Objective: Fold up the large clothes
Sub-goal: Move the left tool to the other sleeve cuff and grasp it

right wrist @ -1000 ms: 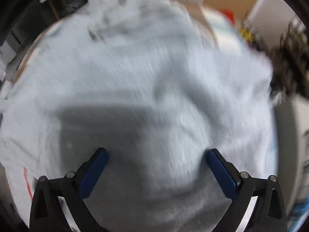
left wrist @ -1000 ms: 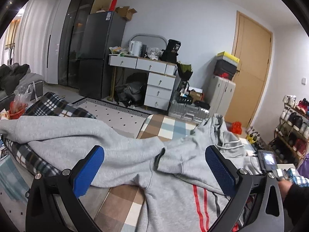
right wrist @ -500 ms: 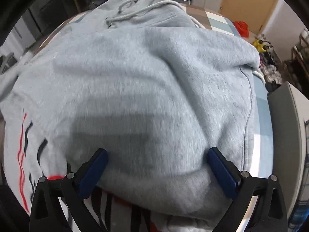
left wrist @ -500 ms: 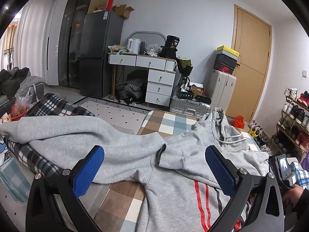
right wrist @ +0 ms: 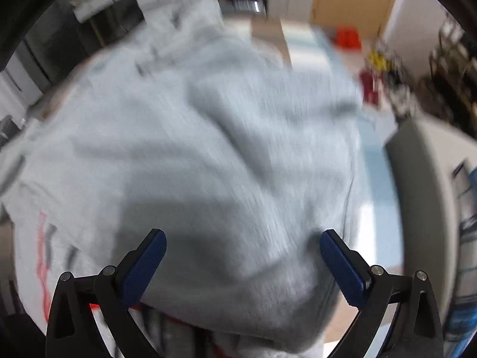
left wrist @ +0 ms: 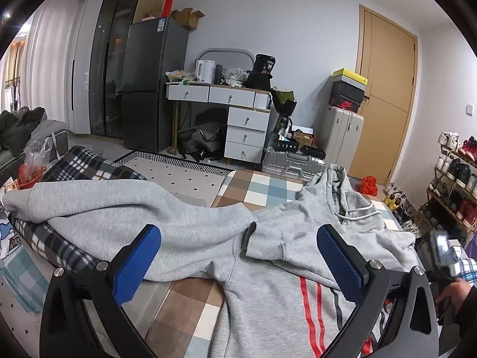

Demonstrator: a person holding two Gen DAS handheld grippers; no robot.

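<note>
While my left fingers (left wrist: 238, 264) stand wide apart and hold nothing, the left wrist view shows the hoodie (left wrist: 268, 292) spread over the checked surface (left wrist: 190, 313) right ahead of them. One sleeve (left wrist: 113, 208) runs out to 9 o'clock and drapes over a plaid blanket (left wrist: 86, 161), its cuff unfolded. The other sleeve (left wrist: 283, 241) is laid across the chest, cuff near the centre. The hood (left wrist: 337, 191) lies at 1 o'clock with its drawstring loose. Red stripes (left wrist: 310, 304) show at 5 o'clock. At 3 o'clock, a hand (left wrist: 454, 294) holds the other tool.

From the right wrist view, blurred by motion, my right fingers (right wrist: 243, 264) are also wide apart, with grey fabric of the hoodie (right wrist: 223, 164) bulging between and beneath them. Nothing is pinched that I can see. The cloth fills the view from 9 to 2 o'clock, and the surface's pale edge (right wrist: 369, 197) shows at 3 o'clock.

I judge the fold barely begun: one sleeve is in, the long sleeve, the hood and the body folds remain.
</note>
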